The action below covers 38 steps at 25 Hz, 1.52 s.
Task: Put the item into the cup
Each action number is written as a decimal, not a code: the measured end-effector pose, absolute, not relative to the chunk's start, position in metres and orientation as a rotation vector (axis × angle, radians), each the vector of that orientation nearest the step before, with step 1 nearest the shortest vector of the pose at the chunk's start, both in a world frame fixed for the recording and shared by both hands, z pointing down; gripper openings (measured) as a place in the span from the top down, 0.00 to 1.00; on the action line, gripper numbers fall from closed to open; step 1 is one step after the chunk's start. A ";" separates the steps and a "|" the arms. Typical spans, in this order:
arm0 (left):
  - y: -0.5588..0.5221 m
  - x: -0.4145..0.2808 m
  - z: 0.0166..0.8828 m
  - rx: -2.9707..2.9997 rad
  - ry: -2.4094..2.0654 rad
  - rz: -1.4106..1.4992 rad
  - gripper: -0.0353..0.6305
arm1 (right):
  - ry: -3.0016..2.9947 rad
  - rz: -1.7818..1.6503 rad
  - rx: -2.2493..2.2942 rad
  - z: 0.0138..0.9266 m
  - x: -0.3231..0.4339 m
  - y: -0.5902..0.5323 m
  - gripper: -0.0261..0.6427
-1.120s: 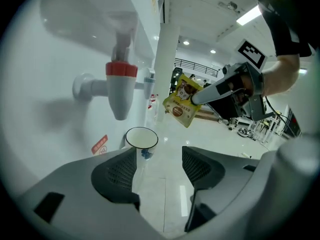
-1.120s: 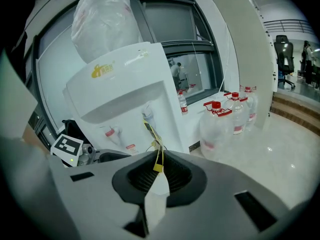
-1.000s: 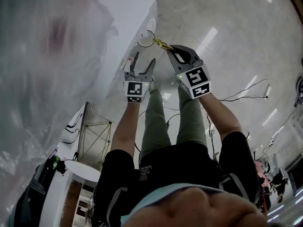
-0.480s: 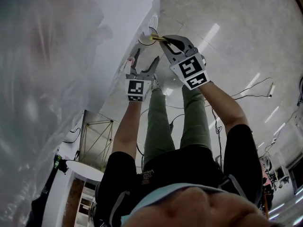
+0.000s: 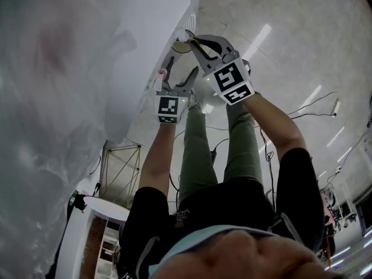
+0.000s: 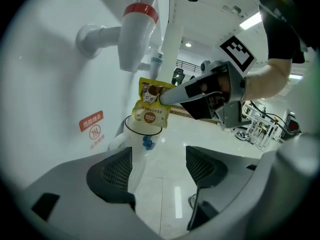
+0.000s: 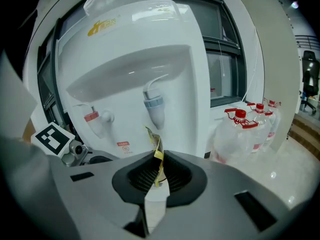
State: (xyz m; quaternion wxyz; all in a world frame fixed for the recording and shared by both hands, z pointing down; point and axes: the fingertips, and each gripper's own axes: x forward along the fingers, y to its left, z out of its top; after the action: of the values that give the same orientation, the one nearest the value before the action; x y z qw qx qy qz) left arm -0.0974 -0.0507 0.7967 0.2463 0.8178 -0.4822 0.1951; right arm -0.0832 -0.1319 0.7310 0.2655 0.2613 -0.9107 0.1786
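Yellow snack packet (image 6: 152, 108) held at the mouth of a white cup (image 6: 136, 146)
The right gripper (image 7: 156, 171) has its jaws clamped on one edge of the packet, which hangs over the cup with its lower edge about level with the dark rim; whether it has entered the cup I cannot tell. The cup stands against a white water dispenser (image 7: 135, 59), below the red tap (image 6: 135, 39) and the blue tap (image 6: 156, 63). The left gripper (image 6: 159, 166) sits on the near side of the cup, not touching it, its jaws wide apart and empty. Clear water bottles with red caps (image 7: 246, 129) stand to the right of the dispenser
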 end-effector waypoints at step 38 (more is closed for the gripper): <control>-0.056 -0.109 0.784 2.214 -1.303 0.458 0.43 | -2.480 0.358 0.737 0.750 -0.119 -0.147 0.86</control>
State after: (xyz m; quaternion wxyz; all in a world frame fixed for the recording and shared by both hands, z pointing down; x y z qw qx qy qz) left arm -0.1093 -0.0563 0.7838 0.2627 0.8187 -0.4817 0.1695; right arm -0.1194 -0.1470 0.7499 0.2615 0.2724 -0.9164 0.1324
